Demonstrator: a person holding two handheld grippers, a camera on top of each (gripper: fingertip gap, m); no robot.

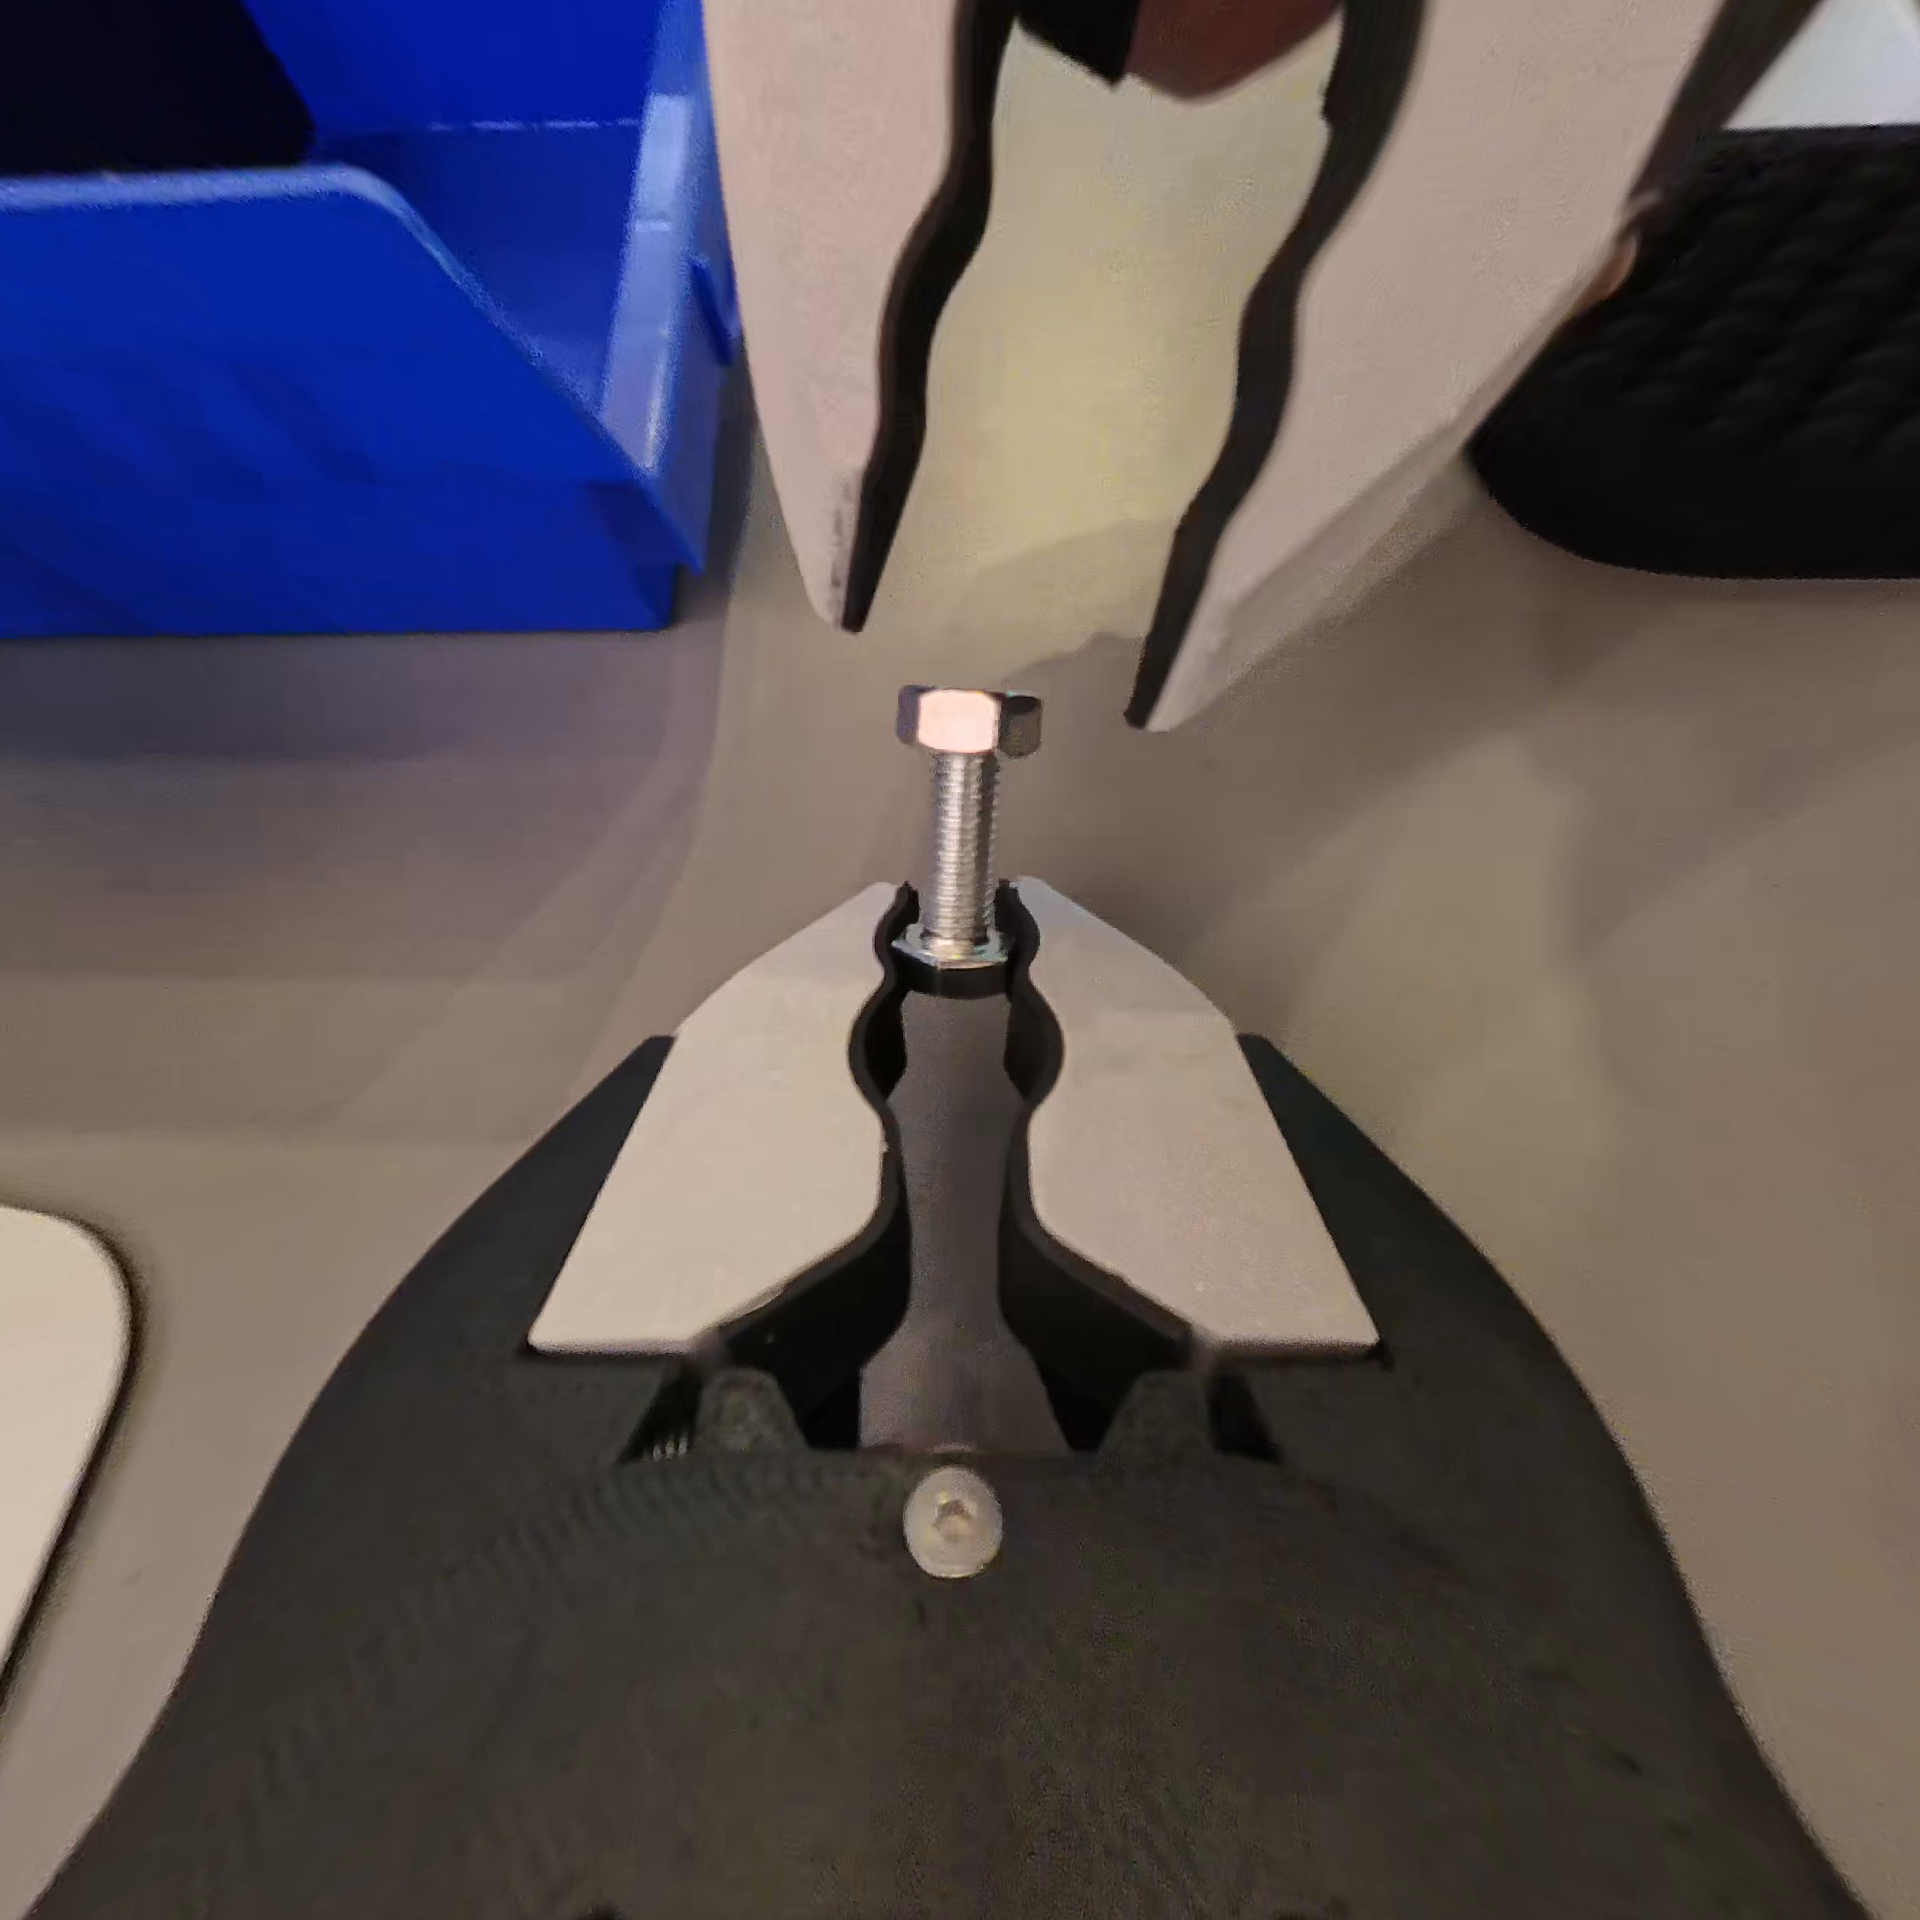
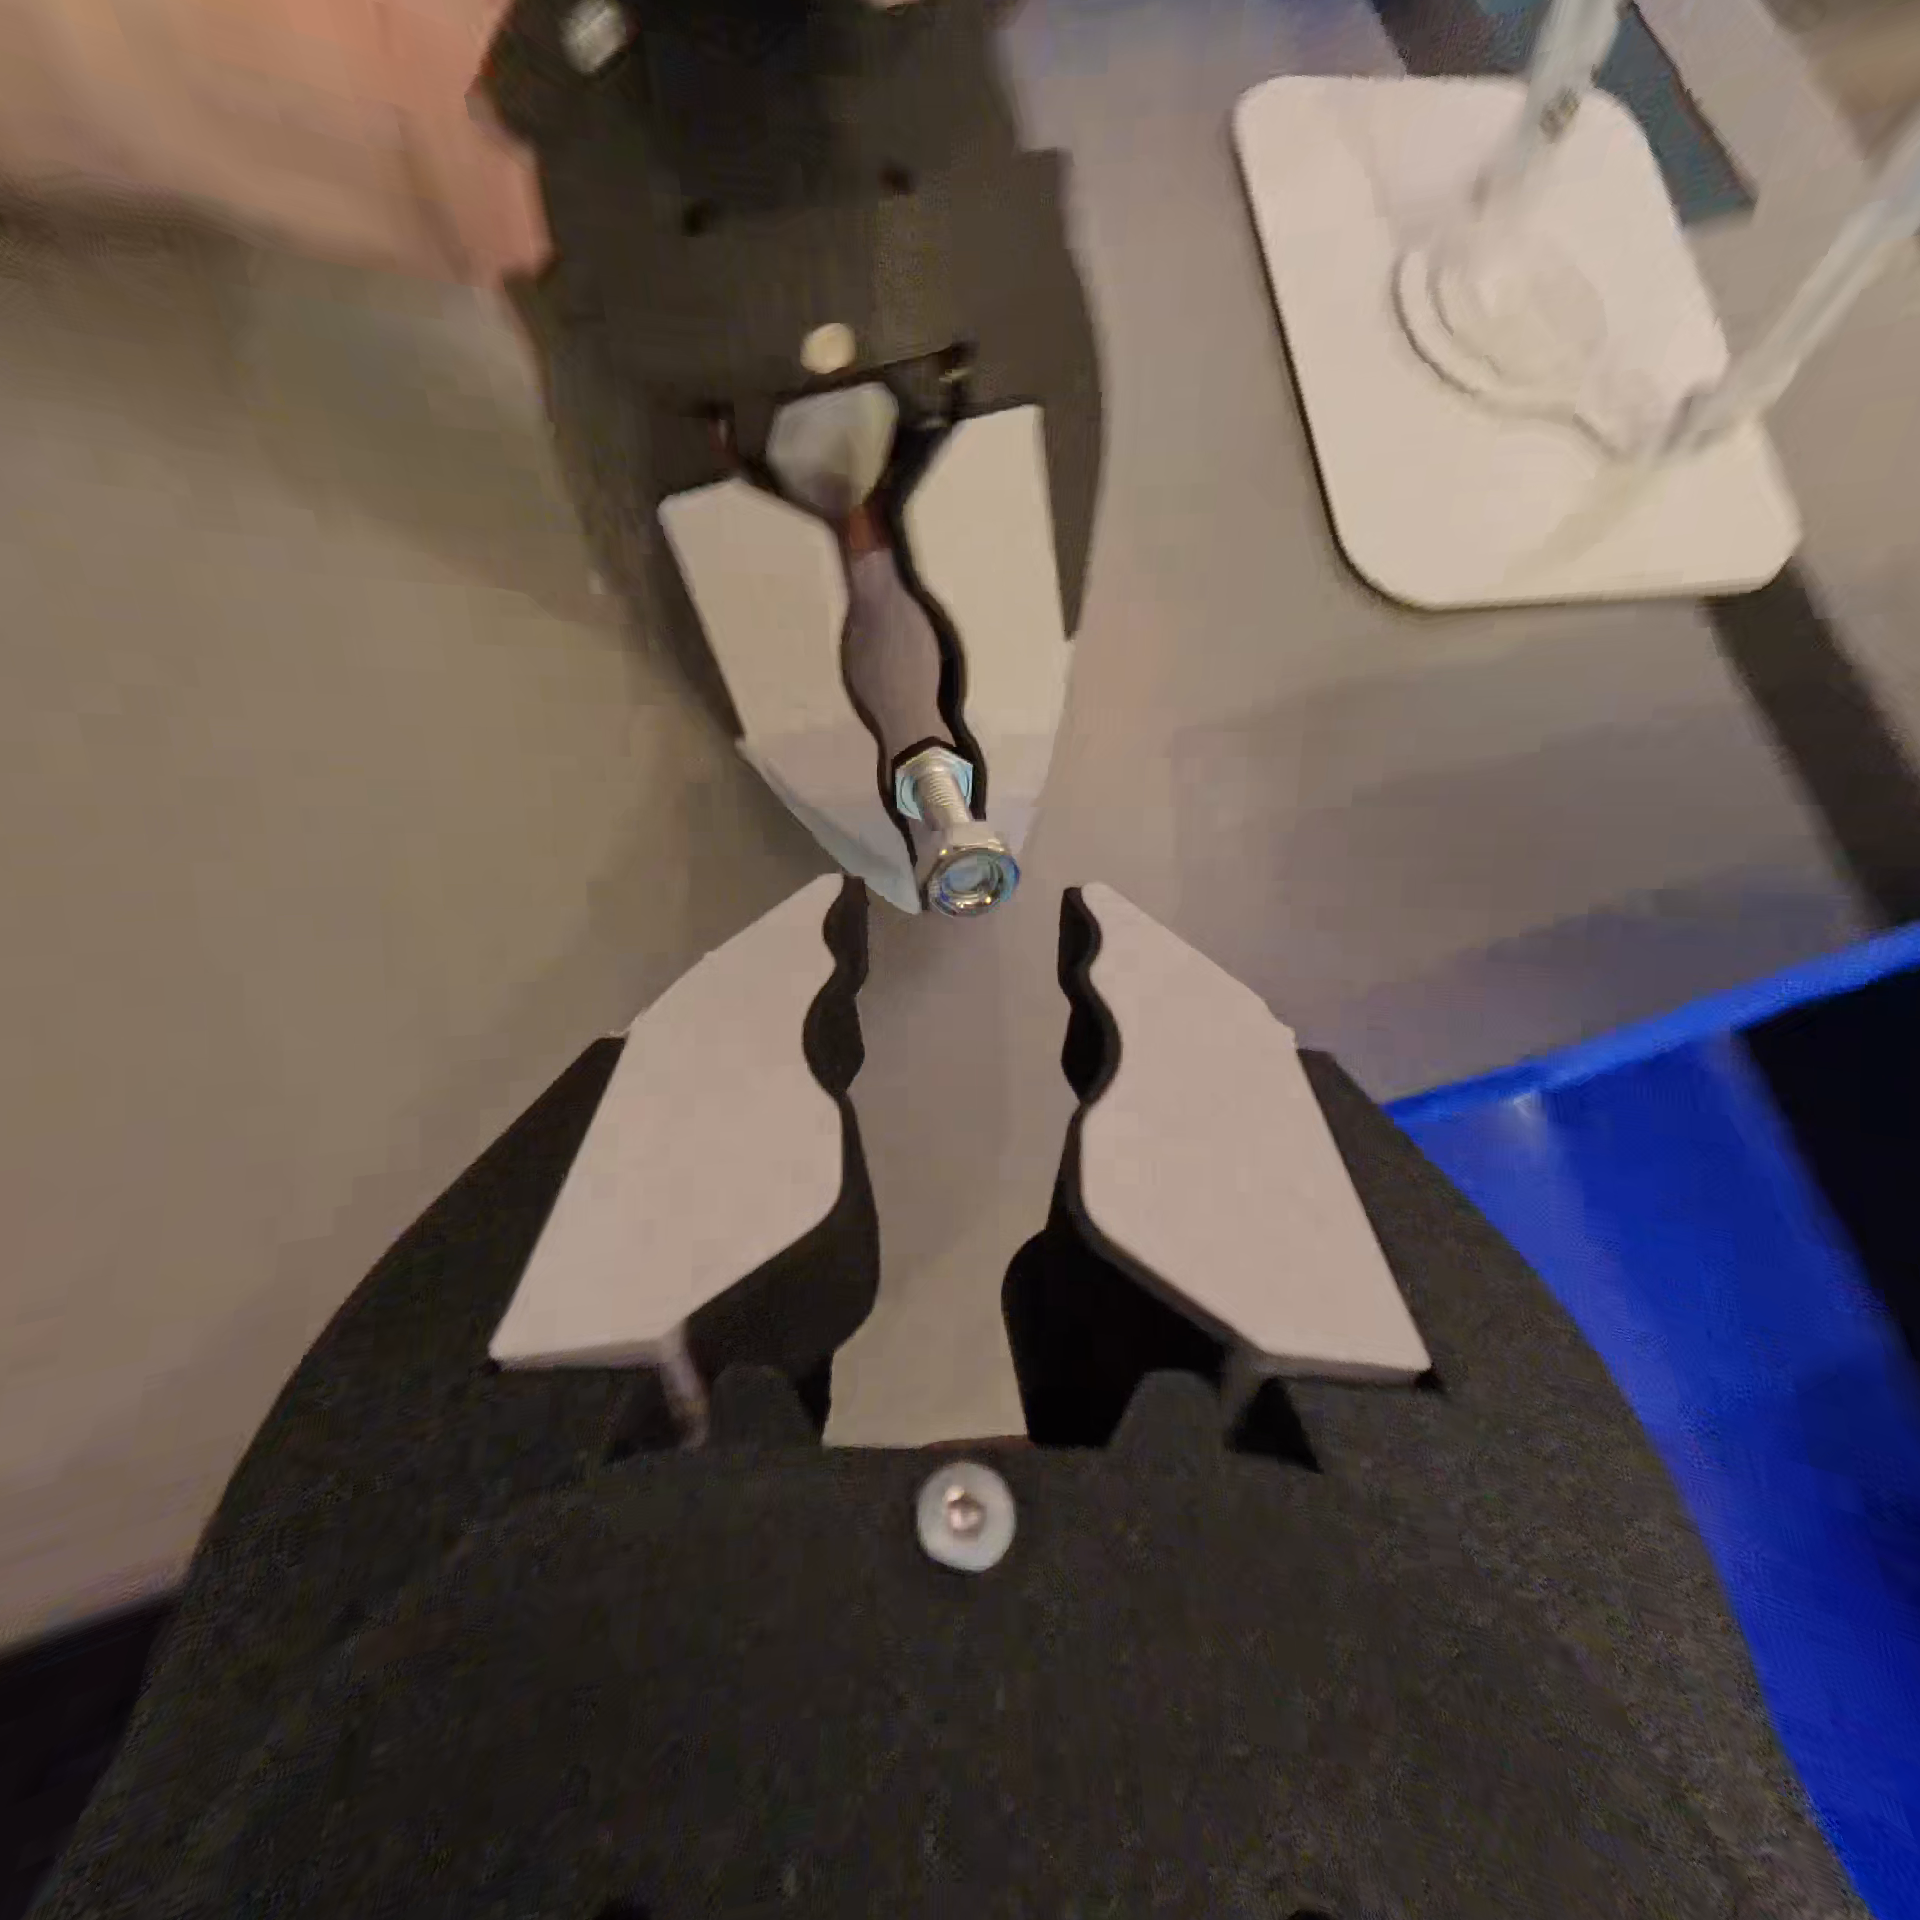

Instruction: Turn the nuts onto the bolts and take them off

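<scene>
My left gripper [image 1: 958, 896] is shut on a silver hex nut [image 1: 951, 951] held at its fingertips. A silver bolt [image 1: 964, 831] is threaded through the nut and sticks out forward, its hex head [image 1: 971, 717] at the far end. My right gripper [image 1: 997, 665] faces it from the other side, open and empty, its fingertips just short of the bolt head. In the right wrist view my right gripper [image 2: 964, 899] is open, with the bolt head [image 2: 971, 883] right at its tips. The nut [image 2: 932, 774] sits in the left gripper [image 2: 935, 795] beyond.
A blue plastic bin [image 1: 312, 395] stands at the left; it also shows in the right wrist view [image 2: 1662, 1195]. A white square pad [image 2: 1507, 343] carries a clear stand. A black textured object [image 1: 1714, 364] lies at the right. A hand [image 2: 260, 135] holds the left gripper.
</scene>
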